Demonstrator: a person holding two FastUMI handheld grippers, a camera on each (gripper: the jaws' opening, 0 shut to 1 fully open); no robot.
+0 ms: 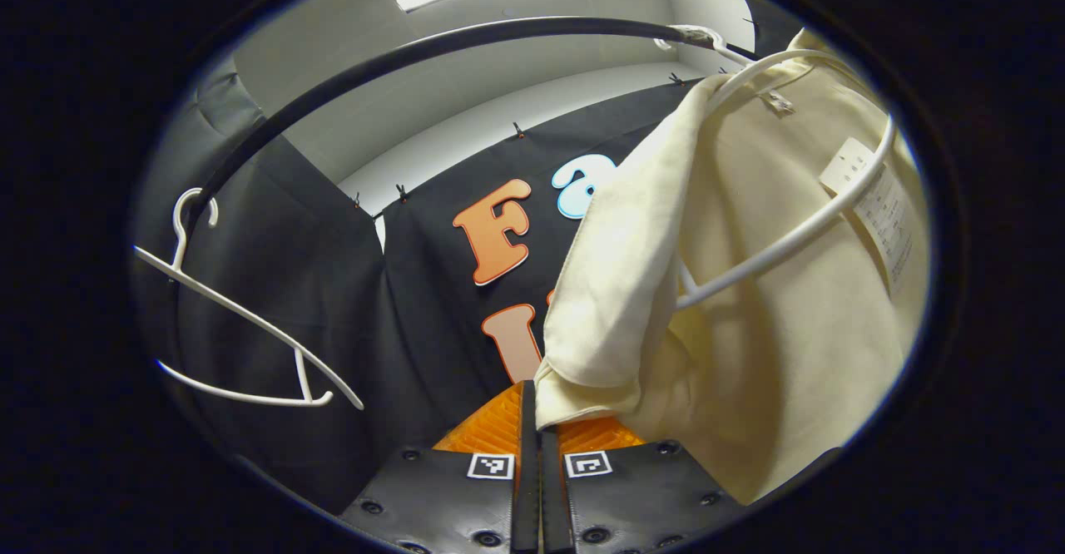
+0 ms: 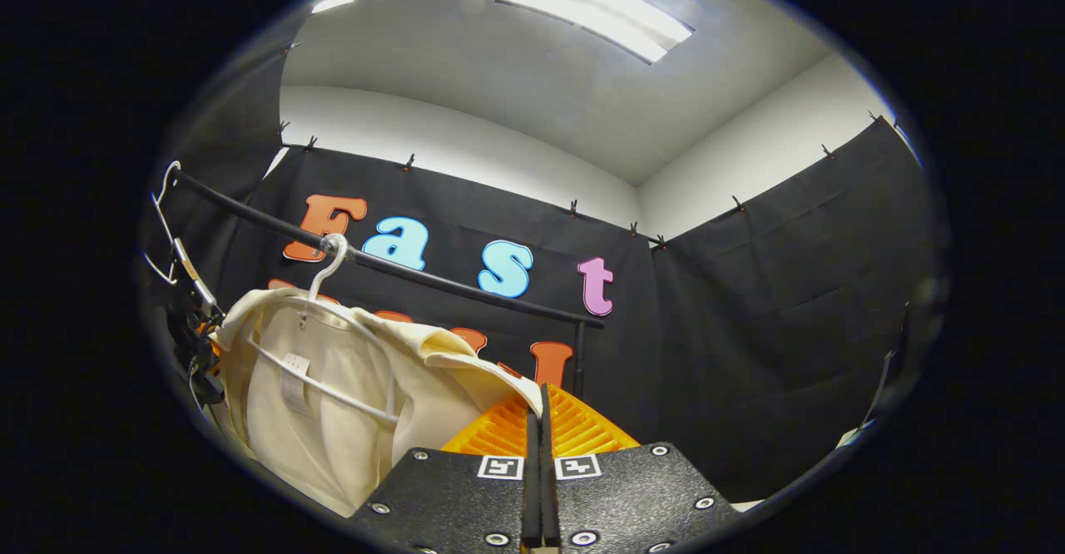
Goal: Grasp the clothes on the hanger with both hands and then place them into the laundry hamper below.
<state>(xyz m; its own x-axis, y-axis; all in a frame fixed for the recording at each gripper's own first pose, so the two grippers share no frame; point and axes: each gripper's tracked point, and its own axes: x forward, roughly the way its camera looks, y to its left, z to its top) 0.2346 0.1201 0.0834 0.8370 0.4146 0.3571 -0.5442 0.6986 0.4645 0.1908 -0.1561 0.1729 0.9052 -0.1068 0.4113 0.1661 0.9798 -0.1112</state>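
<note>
Hanging from a white hanger (image 1: pixel 799 234) on the dark rail (image 1: pixel 433 46), the cream garment (image 1: pixel 774 304) is seen at the right of the left gripper view. Nearest the lens, the left hand-held gripper (image 1: pixel 539 421) is closed to a thin slit, with the garment's sleeve hem (image 1: pixel 574 408) pinched at its tips. Farther left, an empty white hanger (image 1: pixel 250 329) is hooked on the same rail.

In the right gripper view, the right hand-held gripper (image 2: pixel 539 408) is likewise closed, a corner of the cream garment (image 2: pixel 333 404) drawn to its tips; whether cloth is actually caught between the fingers cannot be told. Beyond, the garment is draped on its hanger (image 2: pixel 333 371), hooked over the rail (image 2: pixel 433 279) at the left.
</note>
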